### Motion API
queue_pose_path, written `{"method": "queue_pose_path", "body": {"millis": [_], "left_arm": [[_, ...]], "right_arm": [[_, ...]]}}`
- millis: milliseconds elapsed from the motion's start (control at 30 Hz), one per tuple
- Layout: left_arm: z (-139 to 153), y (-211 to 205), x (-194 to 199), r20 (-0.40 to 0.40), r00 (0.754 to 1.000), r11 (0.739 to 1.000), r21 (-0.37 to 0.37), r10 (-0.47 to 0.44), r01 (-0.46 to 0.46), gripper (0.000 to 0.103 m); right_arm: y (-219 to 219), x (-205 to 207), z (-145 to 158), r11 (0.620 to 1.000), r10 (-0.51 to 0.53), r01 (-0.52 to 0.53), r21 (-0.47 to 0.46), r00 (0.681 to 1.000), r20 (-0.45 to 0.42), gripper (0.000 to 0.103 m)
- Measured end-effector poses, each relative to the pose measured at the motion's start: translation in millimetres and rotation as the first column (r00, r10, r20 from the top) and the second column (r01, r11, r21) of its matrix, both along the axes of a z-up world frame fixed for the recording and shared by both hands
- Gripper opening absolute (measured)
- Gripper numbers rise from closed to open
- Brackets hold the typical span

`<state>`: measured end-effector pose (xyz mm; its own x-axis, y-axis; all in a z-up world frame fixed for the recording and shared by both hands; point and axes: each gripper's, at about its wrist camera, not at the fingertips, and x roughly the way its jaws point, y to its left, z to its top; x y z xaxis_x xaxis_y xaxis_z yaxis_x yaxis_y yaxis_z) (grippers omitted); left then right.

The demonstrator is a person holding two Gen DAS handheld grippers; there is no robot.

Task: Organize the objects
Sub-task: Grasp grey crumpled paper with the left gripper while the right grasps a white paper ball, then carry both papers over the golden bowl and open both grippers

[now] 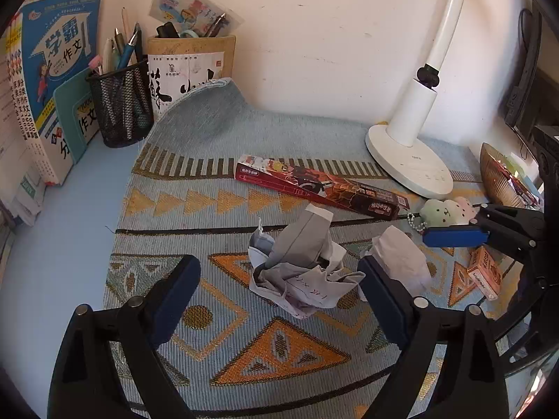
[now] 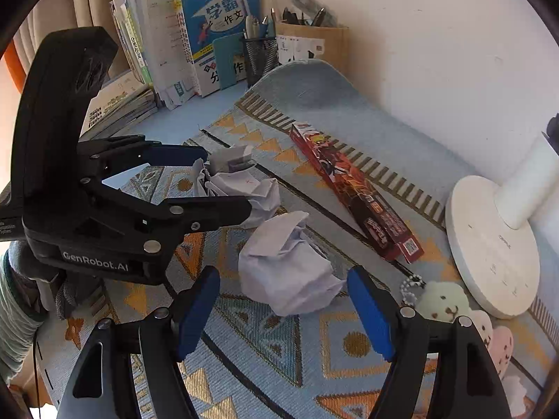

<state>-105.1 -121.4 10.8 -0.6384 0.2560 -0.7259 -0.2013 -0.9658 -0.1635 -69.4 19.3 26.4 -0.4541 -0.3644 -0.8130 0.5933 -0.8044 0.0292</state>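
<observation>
Crumpled paper lies in two wads on the patterned blue cloth (image 1: 216, 132) that covers the desk. The bigger, greyer wad (image 1: 297, 265) sits in the middle of the cloth; the smaller white wad (image 2: 286, 265) lies just beside it, toward the lamp side.

Behind both wads a long red box (image 1: 318, 185) lies flat and slanted on the cloth. The round white base of a desk lamp (image 1: 408, 160) stands near the wall beyond one end of that box. A small plush bear keychain (image 2: 443, 303) rests near the lamp base, and a small orange box (image 1: 484, 276) lies just past it. At the far corner stand a black mesh pen cup (image 1: 120, 104), a cardboard pen holder (image 1: 190, 70) and a row of upright books (image 1: 52, 70).

The left tongs (image 1: 279, 300) stand partly open, one blue pad on each side of the greyer wad, neither pressing on it. The right-hand pad stands in front of the white wad, though whether it touches it cannot be told. The right tongs (image 2: 283, 317) are also partly open around the white wad, with a clear gap at each pad. Neither tool holds anything.
</observation>
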Motion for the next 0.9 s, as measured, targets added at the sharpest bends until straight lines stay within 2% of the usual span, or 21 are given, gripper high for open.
{"method": "queue_pose_path", "body": {"millis": [33, 67, 100, 233, 333, 367, 400, 533, 600, 667, 767, 833, 900], "left_arm": [[0, 1, 0, 0.001, 1.000, 1.000, -0.002, -0.004, 0.004, 0.073], [-1, 2, 0, 0.005, 1.000, 1.000, -0.004, -0.009, 0.009, 0.064], [-3, 3, -1, 0.013, 1.000, 1.000, -0.004, -0.015, 0.015, 0.051], [1, 4, 4, -0.009, 1.000, 1.000, -0.014, -0.012, 0.012, 0.049], [5, 4, 11, -0.004, 1.000, 1.000, -0.009, 0.002, -0.002, 0.049], [7, 6, 17, 0.002, 1.000, 1.000, 0.015, -0.004, 0.004, 0.049], [10, 9, 24, 0.004, 1.000, 0.999, 0.033, -0.013, 0.013, 0.049], [31, 43, 67, -0.034, 0.997, 0.998, -0.006, -0.063, 0.063, 0.049], [37, 65, 91, -0.026, 0.995, 0.995, -0.013, -0.097, 0.097, 0.049], [39, 90, 115, 0.001, 0.990, 0.989, -0.039, -0.144, 0.144, 0.049], [55, 126, 138, 0.012, 0.980, 0.979, -0.048, -0.196, 0.197, 0.049], [76, 151, 143, -0.010, 0.971, 0.971, -0.004, -0.239, 0.239, 0.049], [99, 184, 140, -0.043, 0.959, 0.959, 0.027, -0.279, 0.280, 0.049]], "right_arm": [[-3, -2, -3, 1.000, -0.008, 0.008, 0.016, 1.000, -0.015, 0.072], [-5, -4, -5, 0.999, -0.016, 0.016, 0.030, 1.000, -0.024, 0.055], [-6, -7, -8, 0.999, -0.018, 0.019, 0.037, 1.000, -0.018, 0.047], [11, 11, 0, 0.998, -0.062, 0.062, -0.001, 0.998, -0.027, 0.047], [31, 48, 19, 0.996, -0.088, 0.087, -0.026, 0.995, -0.041, 0.047], [40, 61, 24, 0.994, -0.102, 0.100, -0.033, 0.994, -0.041, 0.047], [54, 75, 27, 0.992, -0.116, 0.114, -0.044, 0.993, -0.032, 0.047], [113, 137, 29, 0.980, -0.190, 0.191, -0.065, 0.982, 0.015, 0.048], [147, 165, 32, 0.966, -0.249, 0.250, -0.062, 0.968, 0.021, 0.048], [185, 191, 40, 0.946, -0.318, 0.317, -0.062, 0.948, 0.007, 0.048], [244, 216, 60, 0.893, -0.448, 0.445, -0.065, 0.894, -0.024, 0.048], [283, 223, 79, 0.842, -0.538, 0.534, -0.076, 0.841, -0.059, 0.048], [320, 220, 97, 0.773, -0.634, 0.627, -0.091, 0.767, -0.100, 0.049]]}}
